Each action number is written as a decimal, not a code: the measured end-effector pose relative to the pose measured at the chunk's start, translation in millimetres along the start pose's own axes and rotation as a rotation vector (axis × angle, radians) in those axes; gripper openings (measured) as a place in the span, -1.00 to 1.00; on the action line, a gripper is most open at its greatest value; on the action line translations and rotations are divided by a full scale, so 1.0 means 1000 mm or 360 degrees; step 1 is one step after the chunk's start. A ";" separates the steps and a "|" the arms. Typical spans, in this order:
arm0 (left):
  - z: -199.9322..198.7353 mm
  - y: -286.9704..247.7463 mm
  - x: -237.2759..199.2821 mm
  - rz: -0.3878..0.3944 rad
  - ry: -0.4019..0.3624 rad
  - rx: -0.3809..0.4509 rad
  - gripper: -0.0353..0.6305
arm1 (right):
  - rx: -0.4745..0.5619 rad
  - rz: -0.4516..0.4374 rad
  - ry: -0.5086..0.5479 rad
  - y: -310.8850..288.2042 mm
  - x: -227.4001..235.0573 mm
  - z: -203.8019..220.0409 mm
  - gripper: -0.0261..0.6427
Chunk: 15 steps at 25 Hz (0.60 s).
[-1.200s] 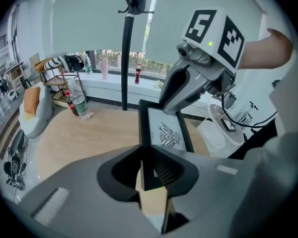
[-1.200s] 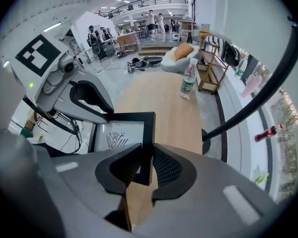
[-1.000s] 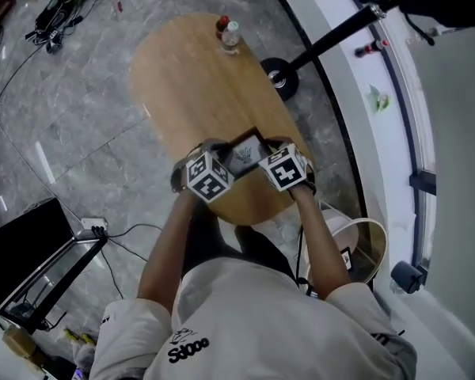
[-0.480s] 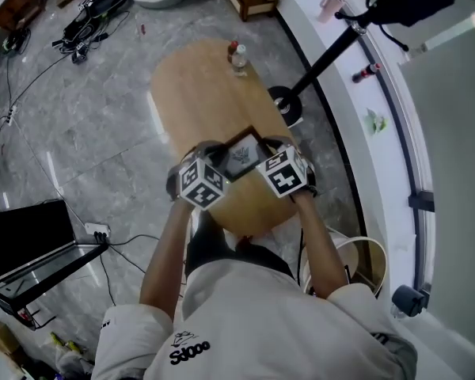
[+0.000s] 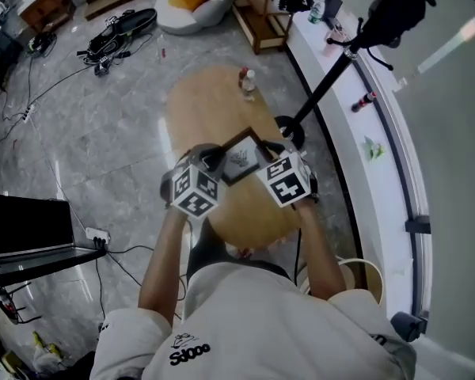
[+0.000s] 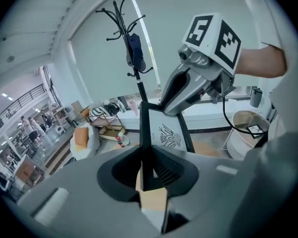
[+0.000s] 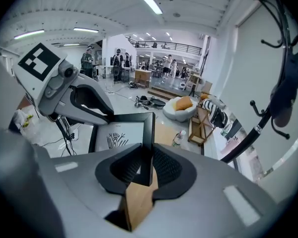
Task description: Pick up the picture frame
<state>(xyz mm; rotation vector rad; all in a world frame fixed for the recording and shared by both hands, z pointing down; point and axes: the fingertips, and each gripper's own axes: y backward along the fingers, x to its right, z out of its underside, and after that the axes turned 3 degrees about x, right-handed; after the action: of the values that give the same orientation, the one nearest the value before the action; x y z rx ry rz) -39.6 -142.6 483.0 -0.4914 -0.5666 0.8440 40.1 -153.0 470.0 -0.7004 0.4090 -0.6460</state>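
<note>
The left gripper (image 5: 212, 160) and right gripper (image 5: 267, 153) are clamping opposite edges of a black picture frame (image 5: 241, 159) between barely parted jaws. It is hanging over a wooden table (image 5: 202, 105).

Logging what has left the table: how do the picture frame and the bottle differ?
The picture frame is held above the table, clamped at opposite edges by the left hand-held gripper and right hand-held gripper; the bottle stands on it. The picture frame is flat with a drawing; the bottle is small and clear. Both are over the same table.
</note>
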 end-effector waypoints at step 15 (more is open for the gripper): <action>-0.086 0.116 0.002 -0.0350 -0.0251 0.0189 -0.66 | 0.0344 0.0109 0.0179 0.118 -0.022 -0.071 -0.70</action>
<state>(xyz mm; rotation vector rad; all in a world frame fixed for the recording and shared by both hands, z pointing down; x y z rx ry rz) -47.0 -90.1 348.8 -0.2500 -0.6978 0.7047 33.0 -102.4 340.0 -0.4441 0.4575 -0.6552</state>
